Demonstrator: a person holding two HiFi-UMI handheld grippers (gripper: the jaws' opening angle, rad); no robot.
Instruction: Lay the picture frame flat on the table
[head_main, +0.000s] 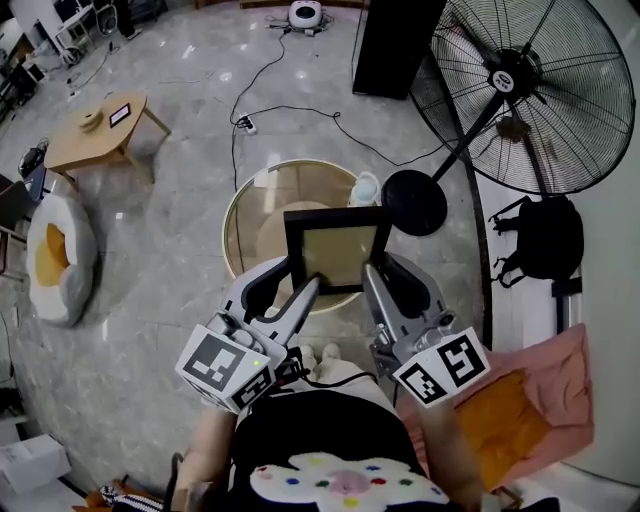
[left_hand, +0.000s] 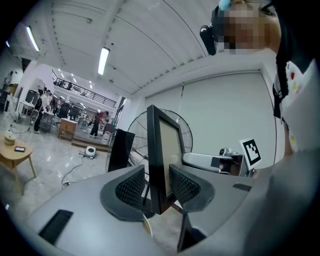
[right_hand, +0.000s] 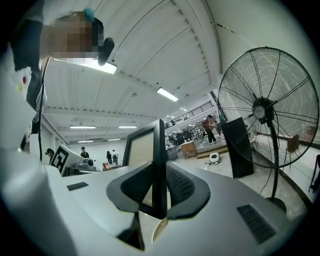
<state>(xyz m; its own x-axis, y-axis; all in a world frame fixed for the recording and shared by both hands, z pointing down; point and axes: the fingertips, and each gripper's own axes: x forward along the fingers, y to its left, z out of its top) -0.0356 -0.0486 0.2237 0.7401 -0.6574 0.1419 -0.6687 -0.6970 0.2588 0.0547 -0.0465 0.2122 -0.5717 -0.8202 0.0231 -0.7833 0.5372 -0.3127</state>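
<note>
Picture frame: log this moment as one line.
picture frame: over round table | left gripper: open | right gripper: shut on picture frame

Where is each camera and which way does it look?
Head view: on the head, looking down at the picture frame over the table; left gripper, right gripper, torso show.
Left gripper view: on that gripper, looking along its jaws at the frame's edge.
Right gripper view: likewise.
All three share the frame and the fan.

We see a bright room. Long ceiling lights (left_hand: 103, 60) glow in the upper left of the left gripper view. The shiny floor (head_main: 190, 90) glints near the head view's top. Picture edges bend and go dark.
</note>
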